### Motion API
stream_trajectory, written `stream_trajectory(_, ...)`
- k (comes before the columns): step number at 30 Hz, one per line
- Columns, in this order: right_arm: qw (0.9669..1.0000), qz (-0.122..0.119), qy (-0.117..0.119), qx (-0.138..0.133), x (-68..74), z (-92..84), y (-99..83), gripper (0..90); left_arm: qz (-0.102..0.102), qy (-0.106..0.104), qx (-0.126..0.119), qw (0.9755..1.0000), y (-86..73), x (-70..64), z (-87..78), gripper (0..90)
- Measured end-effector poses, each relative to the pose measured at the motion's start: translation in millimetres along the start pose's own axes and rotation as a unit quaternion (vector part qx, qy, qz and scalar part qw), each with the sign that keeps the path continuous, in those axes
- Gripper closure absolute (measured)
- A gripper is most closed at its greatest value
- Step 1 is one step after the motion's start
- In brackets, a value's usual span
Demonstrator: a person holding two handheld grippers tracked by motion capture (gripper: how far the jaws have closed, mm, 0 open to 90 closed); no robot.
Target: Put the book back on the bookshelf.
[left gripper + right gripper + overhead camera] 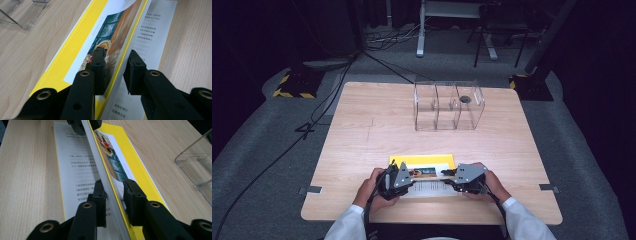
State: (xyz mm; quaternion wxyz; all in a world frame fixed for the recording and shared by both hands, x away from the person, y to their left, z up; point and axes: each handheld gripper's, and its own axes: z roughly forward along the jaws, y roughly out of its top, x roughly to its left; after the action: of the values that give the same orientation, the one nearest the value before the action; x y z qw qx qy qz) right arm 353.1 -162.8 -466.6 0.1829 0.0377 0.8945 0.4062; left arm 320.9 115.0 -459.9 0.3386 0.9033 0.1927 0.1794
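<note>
An open book with a yellow cover point(422, 161) lies near the table's front edge, its white printed page point(429, 189) flat toward the person. A raised leaf of cover and pages point(105, 177) stands on edge above it. My left gripper point(411, 175) holds this leaf from the left end. In the left gripper view its jaws point(115, 60) close on the pictured yellow cover point(112, 32). My right gripper point(448, 174) holds it from the right end, jaws point(113, 186) pressed on the page block. The left gripper point(83, 125) shows far off in the right gripper view.
A clear plastic box point(447, 107) with three compartments stands at the back middle of the wooden table point(362, 125); a small dark round object point(465, 99) sits in its right compartment. Its corner shows in both gripper views point(25, 12) point(197, 167). Cables cross the floor beyond.
</note>
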Motion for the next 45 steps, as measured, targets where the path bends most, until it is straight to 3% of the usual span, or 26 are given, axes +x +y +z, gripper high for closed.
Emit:
stream_trajectory(3,0.9998,0.012,-0.012,0.011,-7.0,-2.5,-12.4,67.0,-0.002,-0.002,-0.003,1.0,-3.6,3.2,-3.3,72.5)
stream_trajectory(6,0.9991,0.037,0.008,-0.017,-14.7,-7.5,-23.0,68.4,-0.005,-0.01,-0.008,0.9999,-6.4,6.4,-4.6,72.5)
stream_trajectory(10,0.9998,-0.007,-0.006,-0.017,-9.3,-7.7,-18.5,75.6,-0.014,-0.014,-0.013,0.9997,-8.4,10.4,-7.0,71.9)
stream_trajectory(14,0.9995,-0.027,-0.007,-0.014,-5.9,-7.8,-12.9,78.5,-0.034,-0.017,-0.021,0.9991,-10.4,16.2,-9.6,68.4)
stream_trajectory(17,0.9993,-0.033,-0.006,-0.014,-5.0,-8.8,-8.4,80.0,-0.041,-0.009,-0.02,0.9989,-7.4,16.8,-10.6,63.2)
stream_trajectory(22,0.9985,-0.053,-0.005,-0.013,-2.0,-11.0,2.0,82.9,-0.032,0.0,-0.013,0.9994,2.3,14.0,-7.4,48.9)
stream_trajectory(26,0.9983,-0.055,-0.003,-0.017,-3.3,-11.9,6.7,83.4,-0.027,0.006,-0.012,0.9995,11.8,10.8,-3.5,47.6)
stream_trajectory(30,0.9981,-0.058,0.005,-0.02,-2.6,-12.1,11.1,84.2,-0.041,0.01,-0.026,0.9988,20.7,10.5,-0.8,39.6)
stream_trajectory(33,0.9982,-0.057,0.005,-0.018,-3.1,-12.2,12.6,84.2,-0.034,0.018,-0.022,0.999,26.4,7.5,2.9,37.5)
stream_trajectory(36,0.9983,-0.055,0.006,-0.019,-4.2,-12.3,13.2,84.2,-0.031,0.025,-0.016,0.9991,30.6,5.6,5.5,37.7)
stream_trajectory(41,0.9982,-0.059,0.003,-0.013,-3.7,-12.3,16.3,84.1,-0.004,0.007,0.002,1.0,32.3,1.9,5.8,61.1)
stream_trajectory(45,0.9979,-0.064,0.0,-0.011,-3.5,-11.9,20.3,84.0,-0.008,0.009,0.004,0.9999,29.0,1.9,5.5,66.7)
